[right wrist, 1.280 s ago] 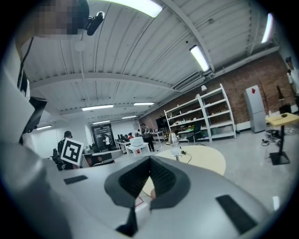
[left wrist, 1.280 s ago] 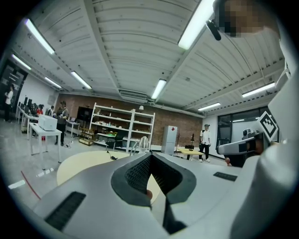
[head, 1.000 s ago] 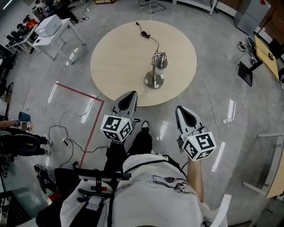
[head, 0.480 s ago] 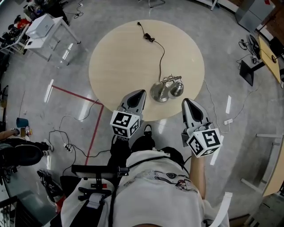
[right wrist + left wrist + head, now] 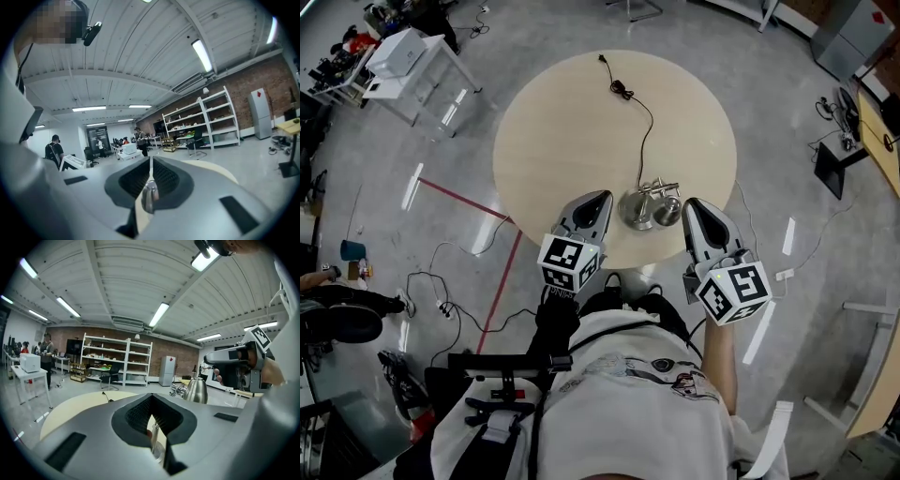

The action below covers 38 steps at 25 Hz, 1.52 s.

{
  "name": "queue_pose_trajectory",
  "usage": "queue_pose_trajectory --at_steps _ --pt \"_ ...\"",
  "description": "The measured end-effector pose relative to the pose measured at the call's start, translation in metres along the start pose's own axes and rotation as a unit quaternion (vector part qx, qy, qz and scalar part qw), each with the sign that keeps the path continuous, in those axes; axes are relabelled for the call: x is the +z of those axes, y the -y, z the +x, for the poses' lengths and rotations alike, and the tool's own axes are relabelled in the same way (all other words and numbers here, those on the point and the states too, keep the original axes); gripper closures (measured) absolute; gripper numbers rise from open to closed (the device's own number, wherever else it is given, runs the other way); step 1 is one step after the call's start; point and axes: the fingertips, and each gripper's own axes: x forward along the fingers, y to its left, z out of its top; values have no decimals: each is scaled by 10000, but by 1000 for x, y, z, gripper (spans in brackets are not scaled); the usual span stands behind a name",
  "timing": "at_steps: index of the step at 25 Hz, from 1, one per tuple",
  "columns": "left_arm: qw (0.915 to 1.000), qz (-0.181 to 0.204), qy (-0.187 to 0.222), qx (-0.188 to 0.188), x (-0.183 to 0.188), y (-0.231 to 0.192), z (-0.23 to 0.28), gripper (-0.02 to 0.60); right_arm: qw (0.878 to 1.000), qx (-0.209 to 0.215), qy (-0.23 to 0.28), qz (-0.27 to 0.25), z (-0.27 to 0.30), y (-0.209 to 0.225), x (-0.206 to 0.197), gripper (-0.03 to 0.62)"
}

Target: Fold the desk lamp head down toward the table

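The desk lamp (image 5: 649,206) stands on the round table (image 5: 553,141), close to the edge nearest you and a little right of that edge's middle. Its round metal base (image 5: 637,209) sits flat. The bell-shaped lamp head (image 5: 668,212) is just to the right of the base, with the short arm above both in the head view. The black cord (image 5: 645,131) runs from the lamp across the tabletop to the plug (image 5: 619,89) near the far edge.

Your left gripper (image 5: 598,199) reaches over the near edge just left of the base. Its jaws are pressed together with nothing between them (the left gripper view shows the pads meeting in a thin line). That view also shows the lamp head (image 5: 195,391) off to the right, apart from the jaws.

Your right gripper (image 5: 691,204) is over the same edge just right of the lamp head. Its jaws are likewise closed and empty, and it is not touching the lamp.
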Motion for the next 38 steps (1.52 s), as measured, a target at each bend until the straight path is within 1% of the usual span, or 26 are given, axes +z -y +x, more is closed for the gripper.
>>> queue_pose_trajectory --at_steps 9,13,18,23,28,32,35,38 --pt "9996 42 -84 270 3 11 14 581 9985 508 -175 115 14 15 0 589" --pt "9995 53 -140 274 -2 12 15 581 9962 787 -375 43 21 7 -10 534" --pt "9989 45 -357 315 -22 7 16 581 9943 885 -579 -109 25 -1 -16 485" --pt "9982 -103 -485 329 -38 2 18 581 9901 856 -1065 -312 30 -5 -30 374" --pt "9979 -115 -530 358 -41 -2 20 581 9868 696 -1389 -457 37 -9 -44 367" --pt "9978 -98 -556 350 -43 -2 17 581 9838 458 -1576 -716 41 -9 -55 368" --pt "9978 -76 -567 327 -42 -2 19 581 9819 278 -1623 -935 42 -4 -60 368" --pt "9978 -55 -585 295 -44 0 21 581 9822 275 -1584 -971 40 -2 -63 370"
